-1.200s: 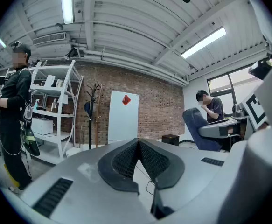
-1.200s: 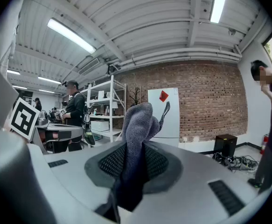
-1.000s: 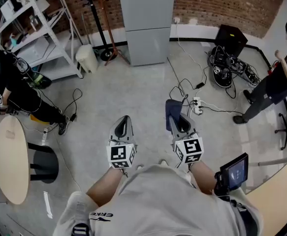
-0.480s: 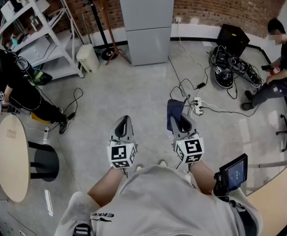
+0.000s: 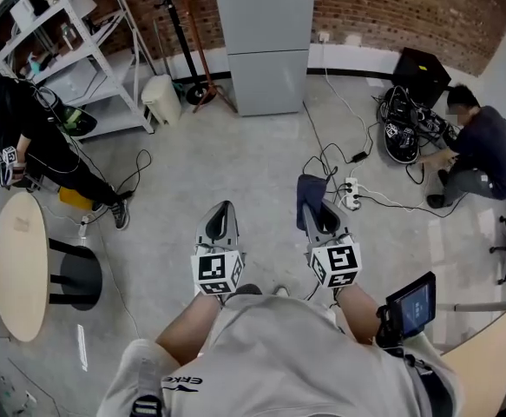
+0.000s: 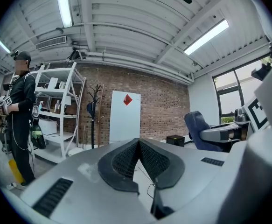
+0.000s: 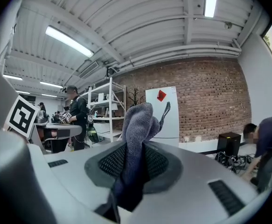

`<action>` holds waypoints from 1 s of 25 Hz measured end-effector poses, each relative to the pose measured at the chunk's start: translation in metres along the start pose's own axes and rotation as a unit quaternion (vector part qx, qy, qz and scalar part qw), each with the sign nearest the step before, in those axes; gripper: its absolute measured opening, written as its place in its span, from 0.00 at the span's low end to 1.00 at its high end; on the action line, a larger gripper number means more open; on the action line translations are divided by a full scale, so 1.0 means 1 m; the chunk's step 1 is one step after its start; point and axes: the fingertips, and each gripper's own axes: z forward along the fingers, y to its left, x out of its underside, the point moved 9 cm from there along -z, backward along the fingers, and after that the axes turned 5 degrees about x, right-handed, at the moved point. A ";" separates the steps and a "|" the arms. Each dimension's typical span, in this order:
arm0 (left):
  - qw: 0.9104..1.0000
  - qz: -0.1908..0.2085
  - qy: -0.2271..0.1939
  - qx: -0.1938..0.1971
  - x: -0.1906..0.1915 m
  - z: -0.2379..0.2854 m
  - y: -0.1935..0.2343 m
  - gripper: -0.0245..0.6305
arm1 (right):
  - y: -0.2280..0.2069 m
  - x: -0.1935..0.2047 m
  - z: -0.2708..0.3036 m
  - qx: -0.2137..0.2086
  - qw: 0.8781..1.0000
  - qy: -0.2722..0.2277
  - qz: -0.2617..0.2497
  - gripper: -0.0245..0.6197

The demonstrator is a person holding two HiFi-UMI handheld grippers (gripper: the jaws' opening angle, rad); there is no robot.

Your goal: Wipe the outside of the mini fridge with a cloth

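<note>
The right gripper's (image 7: 136,158) jaws are clamping on the one cloth (image 7: 138,122), a blue-grey knit that is standing up out of the pads and flopping forward. The left gripper's (image 6: 138,147) jaws are meeting at their tips, with nothing between them. Both grippers are pointing forward over the open floor (image 5: 235,163), just ahead of the person's body.

The mini fridge (image 5: 263,42), a pale unit with an upper and a lower door, is standing well apart from them at the floor's far edge, against the brick wall (image 5: 391,7).

By my judgement the approach is the step in hand: the cloth is nowhere near the fridge, so no wiping is going on. The next move is calling for a walk across, keeping left of the cables (image 5: 348,159), and then laying the cloth flat on a door or side.

Counting: two grippers, one cloth, one fridge. Two other people are also in view, one (image 5: 27,137) by the shelving (image 5: 79,50) and one (image 5: 478,146) crouching at the cables.
</note>
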 end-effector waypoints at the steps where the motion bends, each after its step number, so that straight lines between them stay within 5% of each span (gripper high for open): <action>1: 1.000 0.002 -0.002 -0.002 0.000 0.001 -0.002 0.04 | -0.003 0.001 0.001 -0.002 1.000 0.000 -0.001 0.17; 13: 1.000 0.011 -0.008 0.015 -0.003 0.060 0.012 0.04 | -0.029 -0.005 0.051 0.007 1.000 -0.009 -0.010 0.17; 25: 0.998 -0.007 -0.030 0.053 -0.024 0.197 0.109 0.04 | -0.043 -0.046 0.197 0.054 0.998 -0.016 -0.029 0.17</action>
